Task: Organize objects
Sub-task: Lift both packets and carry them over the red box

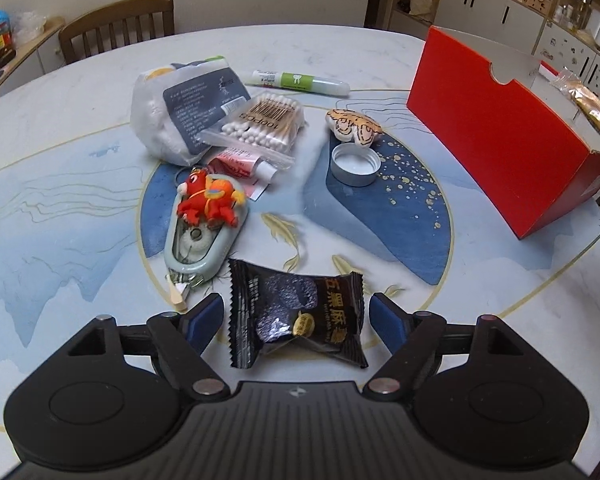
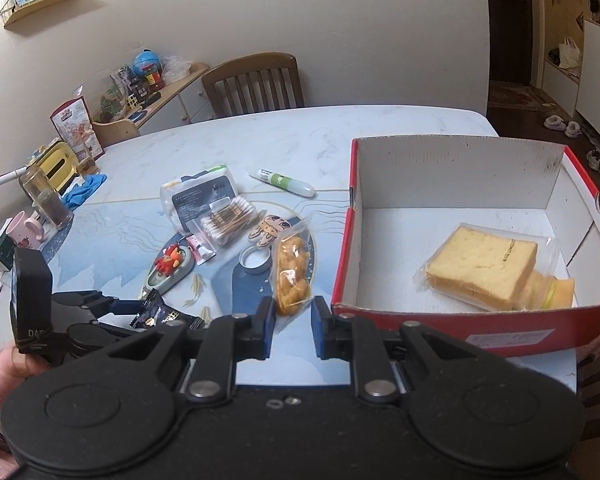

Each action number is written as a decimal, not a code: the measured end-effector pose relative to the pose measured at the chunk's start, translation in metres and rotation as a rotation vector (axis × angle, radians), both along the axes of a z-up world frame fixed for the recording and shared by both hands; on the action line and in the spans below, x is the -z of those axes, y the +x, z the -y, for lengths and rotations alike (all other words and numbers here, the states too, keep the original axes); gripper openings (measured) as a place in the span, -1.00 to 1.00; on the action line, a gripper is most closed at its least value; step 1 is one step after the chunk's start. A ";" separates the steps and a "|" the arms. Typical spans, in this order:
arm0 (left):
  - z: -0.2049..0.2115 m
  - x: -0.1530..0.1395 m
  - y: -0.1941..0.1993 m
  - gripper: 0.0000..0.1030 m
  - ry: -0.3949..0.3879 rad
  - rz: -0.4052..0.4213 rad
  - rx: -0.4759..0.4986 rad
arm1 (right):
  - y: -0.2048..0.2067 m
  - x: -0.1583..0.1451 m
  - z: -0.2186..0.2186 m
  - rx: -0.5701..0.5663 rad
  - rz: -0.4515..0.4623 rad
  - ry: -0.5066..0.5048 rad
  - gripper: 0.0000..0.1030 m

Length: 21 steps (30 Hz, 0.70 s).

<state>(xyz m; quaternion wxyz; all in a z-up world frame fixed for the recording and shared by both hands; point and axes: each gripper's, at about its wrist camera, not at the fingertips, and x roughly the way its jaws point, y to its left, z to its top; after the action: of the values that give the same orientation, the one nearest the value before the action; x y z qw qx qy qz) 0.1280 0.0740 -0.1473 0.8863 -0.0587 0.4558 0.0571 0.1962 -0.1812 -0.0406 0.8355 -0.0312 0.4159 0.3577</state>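
A black snack packet (image 1: 296, 316) was framed between the spread fingers of the left gripper (image 1: 296, 320), which was lowered over it on the patterned table (image 1: 80, 208) with neither blue pad seen to press on the wrapper, apparently so that it could be taken up next. The right gripper (image 2: 293, 322) was pinched on the bottom end of a clear bag of yellow snacks (image 2: 292, 276), held up just beside the near wall of the red box (image 2: 460, 326), seemingly on its way inside. A wrapped slice of cake (image 2: 484, 268) and another packet half hidden under it were already lying in the box, which suggested that food was being gathered there. Cotton swabs (image 1: 260, 124), a white pack of pads (image 1: 172, 120), a small tube (image 1: 300, 80), a bottle cap (image 1: 356, 164) and a red dragon toy (image 1: 208, 200) on a pale green holder were left clustered on the table, well apart from the box.
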 end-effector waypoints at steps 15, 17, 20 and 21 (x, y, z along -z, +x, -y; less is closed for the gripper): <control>0.016 -0.004 0.005 0.06 0.054 0.018 0.006 | 0.021 -0.009 0.031 0.040 0.029 0.009 -0.64; 0.018 -0.007 0.007 -0.03 0.044 0.020 0.006 | 0.026 -0.008 0.037 0.054 0.028 0.005 -0.64; 0.020 -0.008 0.010 -0.05 0.015 0.016 0.013 | 0.036 -0.003 0.045 0.082 0.022 -0.004 -0.64; 0.021 -0.007 0.010 -0.05 0.009 0.013 0.013 | 0.039 -0.001 0.048 0.092 0.019 -0.008 -0.64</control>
<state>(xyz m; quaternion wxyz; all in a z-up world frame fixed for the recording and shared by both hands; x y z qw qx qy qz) 0.1382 0.0526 -0.1399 0.8899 -0.0519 0.4501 0.0529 0.2354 -0.2288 -0.0394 0.8548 -0.0187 0.4105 0.3171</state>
